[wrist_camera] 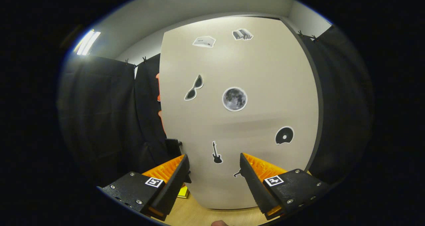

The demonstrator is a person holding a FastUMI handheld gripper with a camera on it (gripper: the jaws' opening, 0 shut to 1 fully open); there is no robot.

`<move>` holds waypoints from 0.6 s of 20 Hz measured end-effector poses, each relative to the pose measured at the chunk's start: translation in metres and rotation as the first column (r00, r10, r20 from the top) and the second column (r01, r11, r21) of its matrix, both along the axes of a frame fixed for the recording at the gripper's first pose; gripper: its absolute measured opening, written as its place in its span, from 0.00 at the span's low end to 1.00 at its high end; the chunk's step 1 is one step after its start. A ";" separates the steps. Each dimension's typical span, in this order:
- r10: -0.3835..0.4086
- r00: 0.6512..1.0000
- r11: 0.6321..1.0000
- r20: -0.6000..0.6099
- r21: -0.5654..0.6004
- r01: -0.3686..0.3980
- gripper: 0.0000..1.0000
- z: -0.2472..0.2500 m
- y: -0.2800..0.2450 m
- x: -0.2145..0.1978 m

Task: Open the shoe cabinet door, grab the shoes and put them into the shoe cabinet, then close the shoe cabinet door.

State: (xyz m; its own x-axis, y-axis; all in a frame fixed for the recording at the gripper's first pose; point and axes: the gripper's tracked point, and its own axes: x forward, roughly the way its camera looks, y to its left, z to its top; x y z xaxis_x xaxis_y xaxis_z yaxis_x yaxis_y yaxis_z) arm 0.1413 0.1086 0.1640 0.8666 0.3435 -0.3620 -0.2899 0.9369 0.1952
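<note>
claw [215, 168]: fingers spread wide apart, nothing held between them, pointed level and square at the door.
door [239, 86]: the shoe cabinet door sits just ahead of the claw, looks shut, stickers all over it; a guitar sticker [216, 153] shows between the fingers.
step: probably opening, so the door's left edge [162, 119], just beyond the left finger, should be hooked rather than the flat face pushed.
handle: a dark bit [173, 146] by that edge, can't be told for sure.
shoes: can't be made out.
desk [196, 214]: wood surface seen under the claw.
</note>
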 end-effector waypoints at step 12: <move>-0.101 0.976 0.987 0.195 -0.105 0.123 0.95 0.096 -0.093 -0.046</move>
State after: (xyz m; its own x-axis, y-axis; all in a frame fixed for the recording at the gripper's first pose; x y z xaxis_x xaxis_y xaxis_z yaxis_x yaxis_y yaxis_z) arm 0.0951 0.0155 0.2597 0.9536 0.2058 -0.2200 -0.2030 0.9785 0.0352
